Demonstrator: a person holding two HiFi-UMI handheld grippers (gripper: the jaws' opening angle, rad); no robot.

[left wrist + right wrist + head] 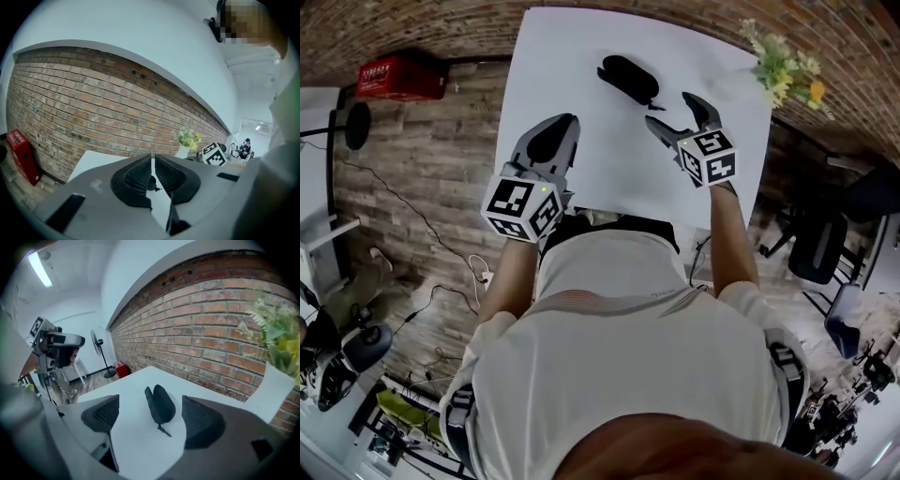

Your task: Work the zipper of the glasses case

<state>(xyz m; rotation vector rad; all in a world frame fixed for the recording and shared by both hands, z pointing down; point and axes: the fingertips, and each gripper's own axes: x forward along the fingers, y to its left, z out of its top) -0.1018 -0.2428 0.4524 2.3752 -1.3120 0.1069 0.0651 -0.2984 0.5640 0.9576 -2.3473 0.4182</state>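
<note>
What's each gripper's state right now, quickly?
Left gripper: closed, holding nothing.
Right gripper: open, empty; the glasses case lies on the table ahead of it.

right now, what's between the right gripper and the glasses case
only bare white table between right gripper and glasses case; the right gripper view shows it

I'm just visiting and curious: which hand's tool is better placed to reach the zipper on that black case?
Probably the right. The right tool is open, near the glasses case, with the zipper pull lined up between its jaws in its own view. The left tool is shut and farther back.
</note>
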